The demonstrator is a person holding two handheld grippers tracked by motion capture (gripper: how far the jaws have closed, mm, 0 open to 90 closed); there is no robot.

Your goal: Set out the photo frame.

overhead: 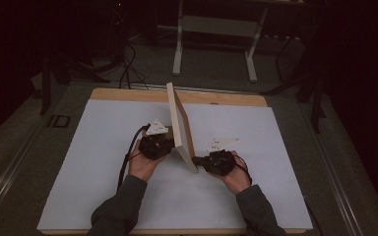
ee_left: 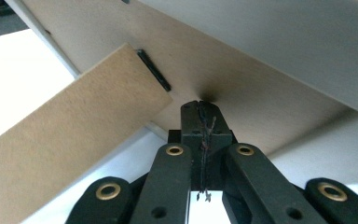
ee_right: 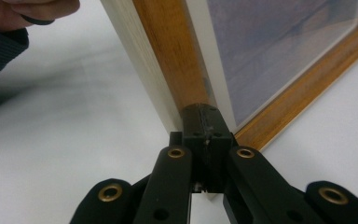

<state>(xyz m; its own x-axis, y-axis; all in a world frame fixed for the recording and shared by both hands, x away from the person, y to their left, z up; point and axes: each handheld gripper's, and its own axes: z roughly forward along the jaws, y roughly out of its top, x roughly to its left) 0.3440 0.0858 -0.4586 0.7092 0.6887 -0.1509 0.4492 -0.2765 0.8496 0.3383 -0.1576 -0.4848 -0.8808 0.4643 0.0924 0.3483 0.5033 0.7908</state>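
Note:
A picture frame stands on its edge in the middle of the white tabletop, running from far to near. My left gripper is at its left side, jaws shut with nothing between them. In the left gripper view its tips touch the frame's brown backboard, next to the fold-out stand. My right gripper is at the frame's near corner, also shut and empty. In the right gripper view its tips rest against the wooden border beside the glazed picture.
The person's left hand and dark sleeve lie on the far side of the frame. A white desk base and cables are on the floor beyond the table's wooden far edge.

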